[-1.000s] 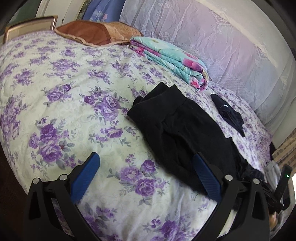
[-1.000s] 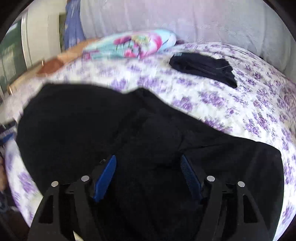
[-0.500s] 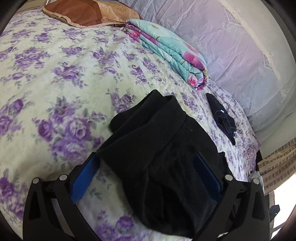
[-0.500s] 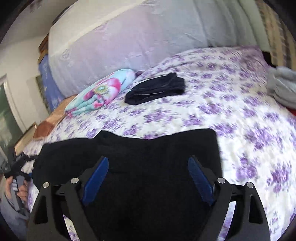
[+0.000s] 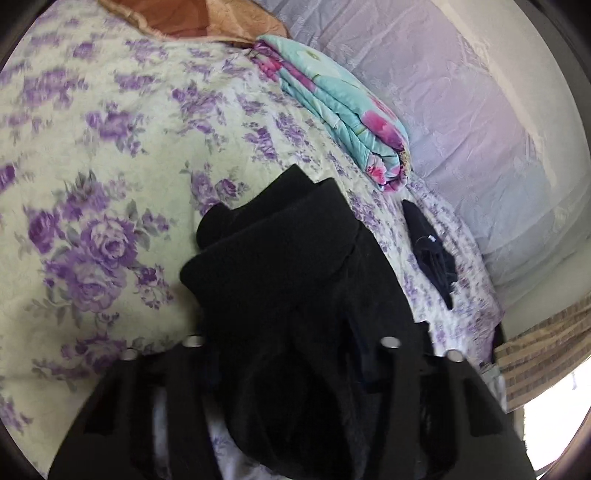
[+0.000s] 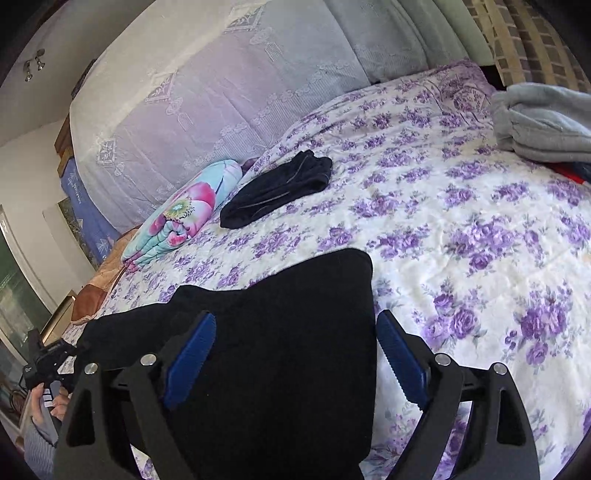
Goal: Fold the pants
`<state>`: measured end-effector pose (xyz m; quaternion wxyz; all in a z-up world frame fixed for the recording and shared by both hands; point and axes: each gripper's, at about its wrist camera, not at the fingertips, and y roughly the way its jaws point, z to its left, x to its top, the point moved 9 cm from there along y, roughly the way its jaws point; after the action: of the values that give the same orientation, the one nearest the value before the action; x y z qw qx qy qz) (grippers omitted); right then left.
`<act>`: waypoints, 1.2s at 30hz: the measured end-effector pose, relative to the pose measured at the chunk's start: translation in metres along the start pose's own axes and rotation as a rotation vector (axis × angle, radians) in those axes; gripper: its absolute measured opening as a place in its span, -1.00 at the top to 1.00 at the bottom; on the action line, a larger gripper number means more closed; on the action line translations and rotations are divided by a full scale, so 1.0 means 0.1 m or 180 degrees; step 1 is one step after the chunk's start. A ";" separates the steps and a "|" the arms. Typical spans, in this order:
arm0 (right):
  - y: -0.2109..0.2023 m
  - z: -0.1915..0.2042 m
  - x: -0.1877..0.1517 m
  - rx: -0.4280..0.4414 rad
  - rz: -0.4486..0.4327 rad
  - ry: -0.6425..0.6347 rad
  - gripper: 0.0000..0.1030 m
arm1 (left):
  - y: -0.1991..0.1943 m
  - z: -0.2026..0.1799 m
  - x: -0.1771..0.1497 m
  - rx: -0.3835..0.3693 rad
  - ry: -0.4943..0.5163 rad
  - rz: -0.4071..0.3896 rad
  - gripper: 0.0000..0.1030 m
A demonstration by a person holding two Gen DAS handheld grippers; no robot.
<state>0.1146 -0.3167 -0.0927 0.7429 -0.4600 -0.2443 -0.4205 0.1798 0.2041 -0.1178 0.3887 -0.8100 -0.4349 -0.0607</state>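
Observation:
Black pants (image 5: 288, 258) lie crumpled on a bed with a purple-flowered cover (image 5: 96, 155). In the left wrist view my left gripper (image 5: 291, 328) has its jaws closing on a bunched end of the pants. Cloth fills the gap and hides both pads. In the right wrist view the other end of the pants (image 6: 314, 280) lies flat, with a squared corner. My right gripper (image 6: 295, 317) stands open over it, its blue pads (image 6: 192, 350) wide on either side of the cloth. A hand with the left gripper (image 6: 44, 369) shows at the far left.
A folded floral blanket (image 6: 184, 214) and a small dark garment (image 6: 280, 188) lie near the lace-covered headboard (image 6: 221, 92). A grey folded cloth (image 6: 543, 122) sits at the right of the bed. A brown pillow (image 5: 192, 18) is at the far end.
My left gripper moved in over the bunched pants and its jaws narrowed around the cloth, hiding the blue pads. My right gripper rolled, slid along to the pants' flat end and opened wider.

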 end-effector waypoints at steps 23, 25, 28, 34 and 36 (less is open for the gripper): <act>0.41 0.80 -0.47 -0.0496 0.0766 -0.1794 -0.79 | -0.64 -1.72 -0.26 -0.0229 0.1442 -0.0438 0.59; 0.15 0.73 -0.24 -0.0264 0.0442 -0.1480 -0.80 | -0.63 -1.92 -0.38 -0.0263 0.1601 -0.0418 0.59; -0.16 0.38 0.03 -0.0234 0.0134 -0.1097 -0.86 | -0.55 -2.31 -0.64 -0.0350 0.1906 -0.0378 0.59; -0.43 -0.66 0.19 -0.0751 -0.0012 -0.0356 -0.87 | -0.20 -2.97 -1.30 -0.0467 0.2471 -0.0179 0.59; -0.51 -0.91 0.13 -0.0735 -0.0014 -0.0081 -0.87 | -0.04 -3.18 -1.64 -0.0512 0.2696 -0.0083 0.59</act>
<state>0.0758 -0.4139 -0.1002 0.6809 -0.5473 -0.2047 -0.4416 0.1523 -0.1194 0.0326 0.4677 -0.7357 -0.2410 -0.4265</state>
